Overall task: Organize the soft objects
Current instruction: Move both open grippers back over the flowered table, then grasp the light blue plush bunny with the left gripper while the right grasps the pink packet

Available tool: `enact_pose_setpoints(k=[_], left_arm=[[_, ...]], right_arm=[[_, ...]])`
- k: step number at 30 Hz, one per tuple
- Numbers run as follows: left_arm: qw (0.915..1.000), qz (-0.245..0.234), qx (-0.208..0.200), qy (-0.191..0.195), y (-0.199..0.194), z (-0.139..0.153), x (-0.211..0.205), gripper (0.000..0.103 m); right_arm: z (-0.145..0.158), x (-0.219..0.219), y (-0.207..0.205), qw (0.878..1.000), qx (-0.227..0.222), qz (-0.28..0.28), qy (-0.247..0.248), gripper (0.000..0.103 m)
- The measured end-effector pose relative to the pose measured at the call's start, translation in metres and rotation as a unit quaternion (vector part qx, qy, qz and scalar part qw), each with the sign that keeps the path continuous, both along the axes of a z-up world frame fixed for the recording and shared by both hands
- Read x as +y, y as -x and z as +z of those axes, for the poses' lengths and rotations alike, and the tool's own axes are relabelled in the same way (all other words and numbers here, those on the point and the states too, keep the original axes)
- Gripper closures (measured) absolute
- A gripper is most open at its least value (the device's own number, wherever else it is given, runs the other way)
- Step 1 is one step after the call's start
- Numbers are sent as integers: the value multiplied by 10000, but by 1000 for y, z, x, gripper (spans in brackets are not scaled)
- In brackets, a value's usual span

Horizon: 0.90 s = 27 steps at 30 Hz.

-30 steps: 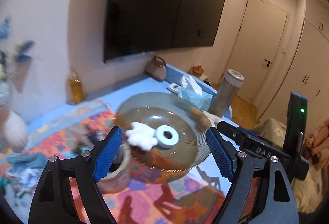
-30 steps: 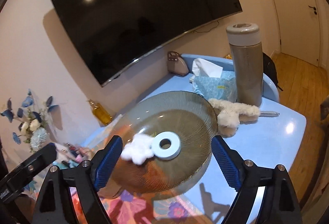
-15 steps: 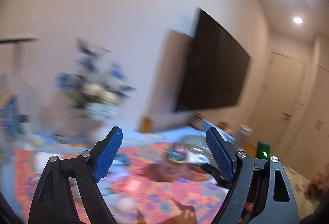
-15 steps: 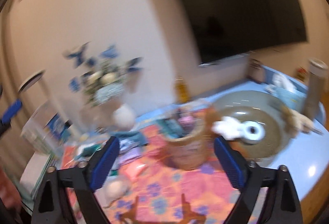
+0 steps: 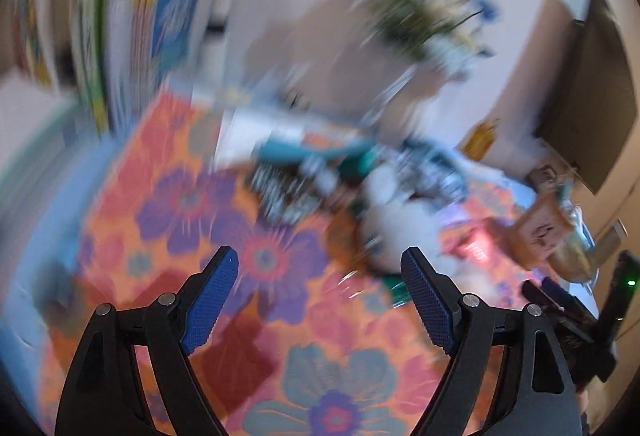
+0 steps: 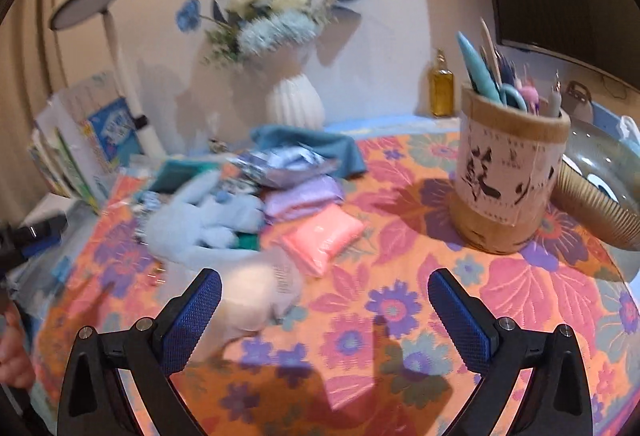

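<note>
**Both jaws wide and empty above the flowered cloth**

Left wrist view: the frame is heavily blurred and no writing can be read. The left gripper (image 5: 316,294) stands with its jaws well apart and nothing between them, over the flowered cloth (image 5: 168,196) on the counter. A smeared heap of soft objects (image 5: 384,204) lies in the centre right.

Right wrist view: the pen cup (image 6: 510,180) at centre right bears black brush-style characters, which I cannot read. The right gripper (image 6: 324,310) has just been opening; its jaws are spread wide and hold nothing. The soft objects sit left of centre: a pale blue plush (image 6: 204,220), a lilac pouch (image 6: 304,196), a pink pouch (image 6: 322,236) and a cream sock (image 6: 256,288) just beside the left jaw; contact is unclear.
</note>
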<state>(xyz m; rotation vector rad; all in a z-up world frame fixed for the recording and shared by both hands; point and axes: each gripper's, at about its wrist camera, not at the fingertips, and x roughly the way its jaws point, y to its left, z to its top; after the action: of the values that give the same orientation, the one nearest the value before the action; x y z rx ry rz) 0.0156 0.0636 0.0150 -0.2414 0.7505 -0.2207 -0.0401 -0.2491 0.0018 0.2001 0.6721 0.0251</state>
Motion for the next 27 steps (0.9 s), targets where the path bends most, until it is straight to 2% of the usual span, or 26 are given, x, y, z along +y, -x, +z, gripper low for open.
enact_pose_setpoints(k=[2, 4, 6, 7, 12, 16, 18, 20, 23, 24, 25, 26, 27], left_arm=[[9997, 105, 203, 126, -10, -30, 7, 20], [9973, 230, 608, 354, -15, -44, 10, 23], [9985, 110, 144, 522, -6, -34, 14, 15], [9982, 76, 106, 587, -3, -33, 15, 10], [9933, -97, 453, 1061, -4, -43, 21, 10], [9922, -42, 468, 1151, -5, -45, 22, 10], [9945, -33, 458, 946, -7, -45, 17, 8], [9974, -86, 480, 530, -5, -42, 5, 5], [9984, -229, 510, 47, -4, -39, -12, 5], [9981, -291, 545, 7, -4, -38, -14, 5], [9975, -374, 597, 47, -5, -36, -15, 5], [9956, -583, 677, 299, -7, -33, -16, 5], [9932, -728, 729, 549, -10, -29, -16, 5]], right_arm=[[-7, -3, -6, 9996, 186, 55, -195, 0], [-10, -2, -11, 9995, 302, 10, -131, 0], [-17, 1, -19, 9982, 594, -25, 22, 0], [-18, 3, -20, 9978, 662, -27, 70, 0], [-22, 8, -23, 9970, 728, -51, 248, 0], [-22, 4, -22, 9974, 719, 2, 113, 0], [-20, 0, -19, 9975, 631, 247, -178, 0], [-20, -9, -18, 9957, 603, 401, -580, 0], [-25, -19, -24, 9907, 908, 307, -967, 0], [-28, -24, -28, 9831, 1158, 357, -1374, 0], [-32, -31, -32, 9678, 1397, 513, -2028, 0], [-35, -34, -36, 9539, 1575, 605, -2481, 0], [-34, -36, -42, 9466, 1745, 560, -2652, 0]])
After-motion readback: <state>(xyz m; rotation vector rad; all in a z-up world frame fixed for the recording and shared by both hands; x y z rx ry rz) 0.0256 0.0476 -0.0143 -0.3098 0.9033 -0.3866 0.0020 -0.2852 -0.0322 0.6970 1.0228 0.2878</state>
